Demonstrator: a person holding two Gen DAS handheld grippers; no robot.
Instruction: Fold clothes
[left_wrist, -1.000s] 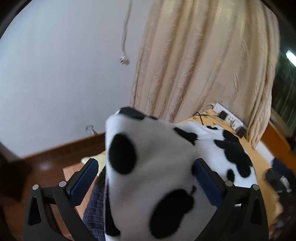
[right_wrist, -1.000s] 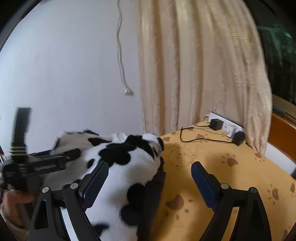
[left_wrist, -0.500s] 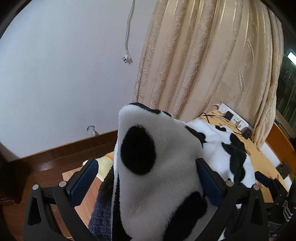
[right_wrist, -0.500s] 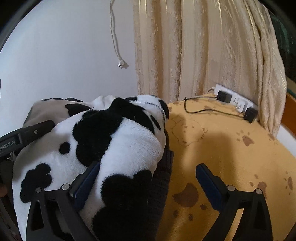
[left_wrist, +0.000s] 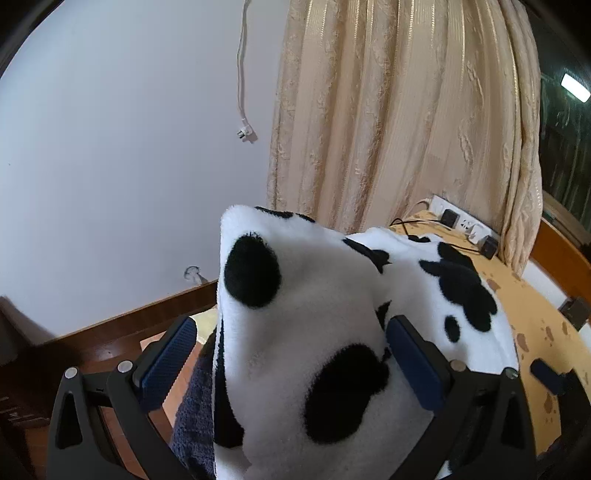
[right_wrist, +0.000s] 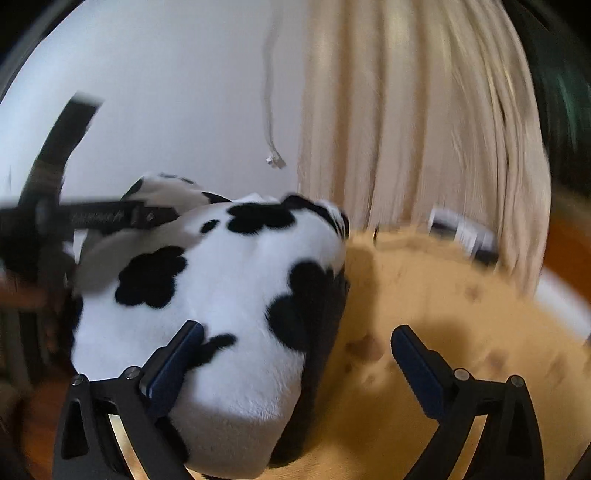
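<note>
both grippers' jaws wide — cow-print fleece (left_wrist: 306, 332) between them; left gripper's (right_wrist: 99, 218) lettering blurred.

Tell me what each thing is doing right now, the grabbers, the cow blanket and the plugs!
left gripper: open, fleece heaped between its fingers.
right gripper: open, fleece by one finger.
cow-spot fleece: bunched up, unfolded.
power strip: chargers plugged in.
hanging cord: dangling, unplugged.
curtain: drawn.

Both grippers' fingers (left_wrist: 168, 360) (right_wrist: 417, 363) spread wide.
</note>
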